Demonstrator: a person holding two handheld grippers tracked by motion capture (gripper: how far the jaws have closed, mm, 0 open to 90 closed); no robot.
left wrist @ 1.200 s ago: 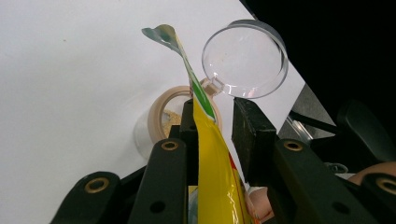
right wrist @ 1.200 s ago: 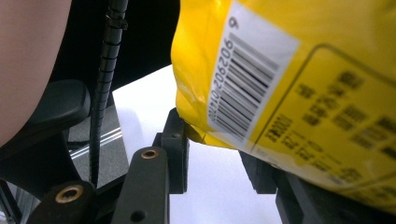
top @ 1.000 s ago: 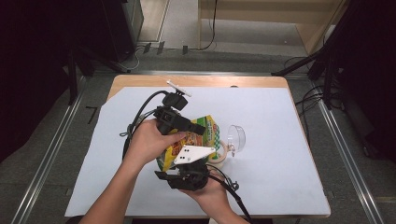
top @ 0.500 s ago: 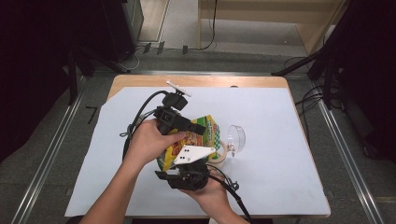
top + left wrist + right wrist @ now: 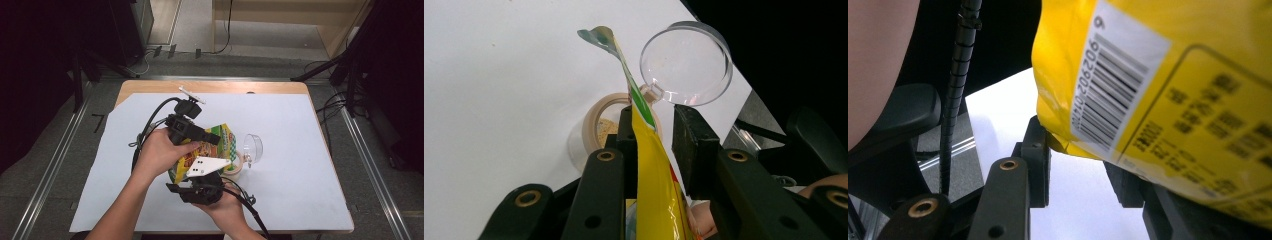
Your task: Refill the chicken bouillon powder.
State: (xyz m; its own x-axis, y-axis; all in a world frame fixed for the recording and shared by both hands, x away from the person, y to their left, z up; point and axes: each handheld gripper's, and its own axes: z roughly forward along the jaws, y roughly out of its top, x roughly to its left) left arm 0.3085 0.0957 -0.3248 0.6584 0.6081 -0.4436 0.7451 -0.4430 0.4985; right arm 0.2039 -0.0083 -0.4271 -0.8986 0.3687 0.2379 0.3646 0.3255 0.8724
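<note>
My left tongs (image 5: 212,137) pinch only the top edge of the glossy yellow snack bag (image 5: 226,142) above the open clear plastic jar (image 5: 609,131) on the counter, my right tongs (image 5: 1078,167) grip its bottom corner — it could slip and spill.

This is a lab or recording studio rather than a home. A wooden table (image 5: 150,86) under a plain white sheet (image 5: 300,165) stands on grey carpet. Metal floor rails (image 5: 45,175) run along both sides of the table (like a rig frame's base). Beyond the table, cables (image 5: 227,30) trail over the floor past black stand legs (image 5: 320,75) and dark equipment (image 5: 65,40).
</note>
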